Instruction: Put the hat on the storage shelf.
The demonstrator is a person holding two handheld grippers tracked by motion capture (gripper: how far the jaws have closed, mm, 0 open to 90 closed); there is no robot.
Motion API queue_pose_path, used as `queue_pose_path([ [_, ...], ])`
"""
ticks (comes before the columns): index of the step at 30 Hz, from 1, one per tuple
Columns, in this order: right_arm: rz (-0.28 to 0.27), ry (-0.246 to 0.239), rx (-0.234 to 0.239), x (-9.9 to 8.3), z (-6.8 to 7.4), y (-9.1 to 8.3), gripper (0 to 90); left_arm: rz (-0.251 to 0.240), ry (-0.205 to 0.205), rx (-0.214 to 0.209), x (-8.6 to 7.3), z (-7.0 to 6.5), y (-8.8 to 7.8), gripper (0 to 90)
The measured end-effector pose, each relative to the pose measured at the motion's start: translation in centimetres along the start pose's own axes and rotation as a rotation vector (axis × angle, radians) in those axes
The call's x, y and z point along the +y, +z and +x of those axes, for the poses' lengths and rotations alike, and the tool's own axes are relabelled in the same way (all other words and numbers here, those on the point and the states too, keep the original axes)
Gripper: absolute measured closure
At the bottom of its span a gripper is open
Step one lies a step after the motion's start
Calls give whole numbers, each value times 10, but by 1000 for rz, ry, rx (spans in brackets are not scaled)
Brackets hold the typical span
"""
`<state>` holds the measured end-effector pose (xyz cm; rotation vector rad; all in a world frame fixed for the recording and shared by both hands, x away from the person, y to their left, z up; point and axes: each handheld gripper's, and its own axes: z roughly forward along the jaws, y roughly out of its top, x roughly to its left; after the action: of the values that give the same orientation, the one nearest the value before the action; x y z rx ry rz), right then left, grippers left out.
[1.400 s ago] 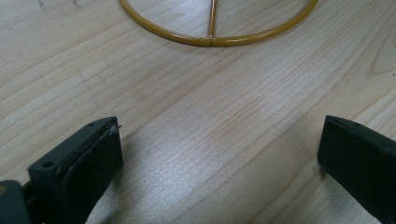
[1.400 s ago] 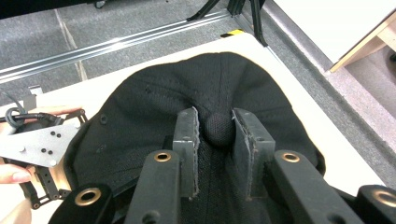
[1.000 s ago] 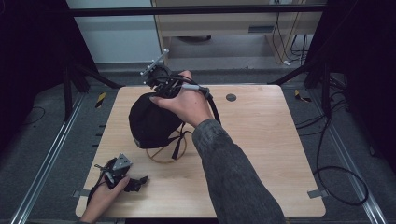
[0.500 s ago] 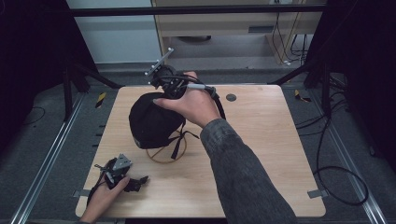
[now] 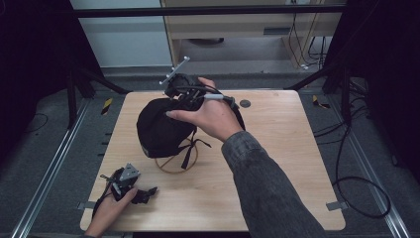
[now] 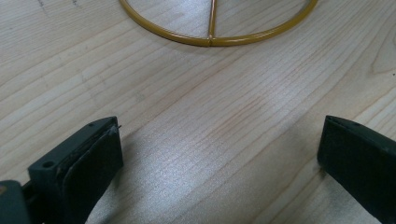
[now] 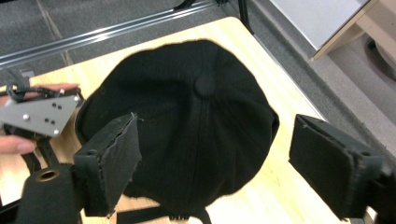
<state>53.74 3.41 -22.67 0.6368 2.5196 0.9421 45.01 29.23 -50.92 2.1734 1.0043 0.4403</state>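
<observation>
The right claw (image 7: pixel 215 163) hangs over the black cap (image 5: pixel 161 126), jaws spread wide. The left claw (image 6: pixel 219 163) rests on the bench (image 5: pixel 277 148) near the cap, jaws also apart.

A pale wooden table (image 5: pixel 277 163) carries a black cap (image 5: pixel 158 128) perched over a gold wire ring (image 5: pixel 171 167). Right of the cap, near the far edge, sits a small dark disc (image 5: pixel 244 103).
</observation>
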Motion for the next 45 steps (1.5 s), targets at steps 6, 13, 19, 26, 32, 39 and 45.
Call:
queue_pose_path([
  [6,-8,2,-6,-12,-1,-8,125,0,0,0,0,0,0,0],
  [13,-13,19,-10,-33,-6,-15,91,1,2,-1,0,0,0,0],
  [19,-26,45,-16,-55,-12,-24,75,2,2,-1,0,0,0,0],
  [26,-33,56,-28,-78,-21,-40,63,1,0,-2,0,0,0,0],
  [32,-42,73,-58,-107,-35,-52,63,1,0,-1,0,0,0,0],
  [39,-38,104,-107,-133,-48,-60,82,-1,0,-1,0,0,0,0],
  [45,-12,117,-145,-153,-55,-65,105,-1,0,-1,0,0,0,0],
])
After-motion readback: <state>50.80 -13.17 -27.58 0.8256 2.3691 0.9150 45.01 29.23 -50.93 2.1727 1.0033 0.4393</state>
